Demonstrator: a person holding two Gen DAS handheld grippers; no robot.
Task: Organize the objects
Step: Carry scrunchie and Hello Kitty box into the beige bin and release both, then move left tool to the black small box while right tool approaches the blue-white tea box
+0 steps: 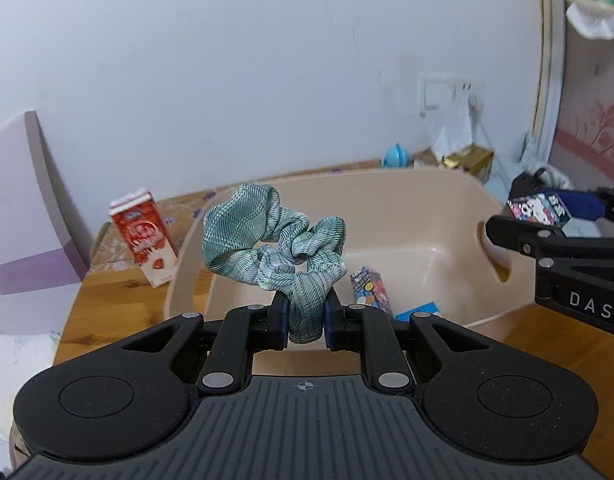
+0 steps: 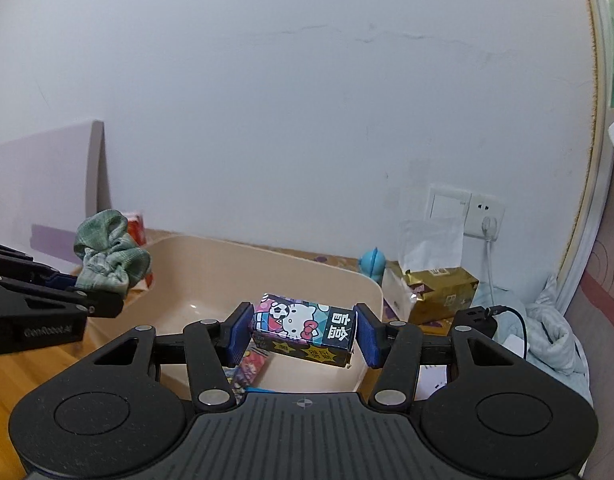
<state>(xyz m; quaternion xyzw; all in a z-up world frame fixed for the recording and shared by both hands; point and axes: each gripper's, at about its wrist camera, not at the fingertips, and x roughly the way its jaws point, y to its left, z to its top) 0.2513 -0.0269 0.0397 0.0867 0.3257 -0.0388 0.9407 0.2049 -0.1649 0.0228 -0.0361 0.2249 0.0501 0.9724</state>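
Observation:
My left gripper (image 1: 305, 314) is shut on a green plaid scrunchie (image 1: 273, 244) and holds it above the near edge of a beige plastic bin (image 1: 447, 216). My right gripper (image 2: 303, 330) is shut on a Hello Kitty cartoon box (image 2: 303, 330) and holds it over the bin (image 2: 211, 276). The right gripper with its box shows in the left wrist view (image 1: 539, 210) over the bin's right rim. The left gripper and scrunchie (image 2: 111, 258) show at the left in the right wrist view. A small cartoon box (image 1: 371, 288) and a blue item (image 1: 421, 310) lie inside the bin.
A red and white carton (image 1: 143, 238) stands on the wooden table (image 1: 119, 304) left of the bin. A blue toy (image 2: 373, 262), a gold packet (image 2: 441, 292) and a plugged wall socket (image 2: 487, 210) are behind. A white and purple panel (image 1: 23, 220) leans at left.

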